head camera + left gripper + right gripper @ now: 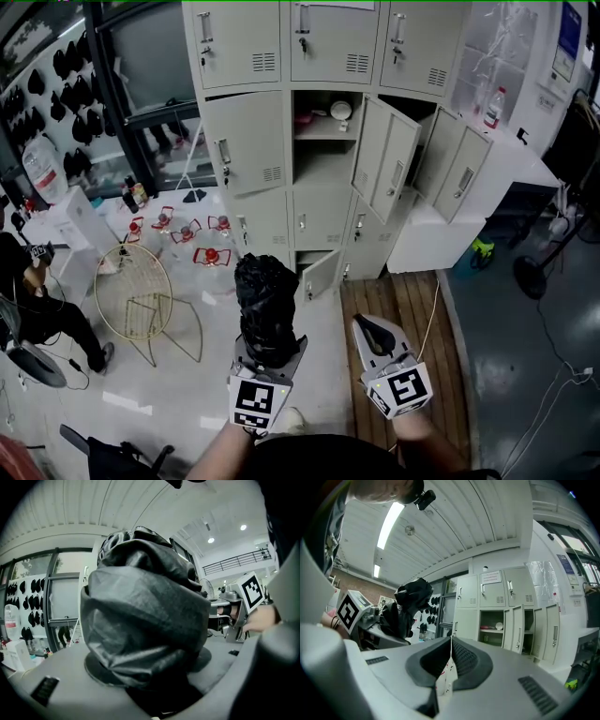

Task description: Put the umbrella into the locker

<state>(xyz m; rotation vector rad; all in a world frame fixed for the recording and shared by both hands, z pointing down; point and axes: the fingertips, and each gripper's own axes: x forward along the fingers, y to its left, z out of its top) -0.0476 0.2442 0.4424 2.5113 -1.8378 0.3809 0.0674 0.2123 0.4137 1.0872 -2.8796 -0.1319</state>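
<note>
1. The umbrella (265, 305) stands upright between the jaws of the left tool (267, 352), near and centre.
2. The right tool (372, 330) sits just right of the umbrella, apart from it.
3. The lockers (246, 141) stand far, ahead of both tools. An open compartment (323, 112) lies in their middle column, with open doors (384, 159) to its right.
4. A wire chair (141, 305) stands on the floor, left of the umbrella.
5. A bottle (494, 108) stands on the tabletop (525, 164) right of the lockers.

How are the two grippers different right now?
The left gripper holds the black umbrella; the right gripper holds nothing. The left gripper's jaws stand apart around it; the right gripper's jaws are shut together. Both point toward the lockers.
</note>
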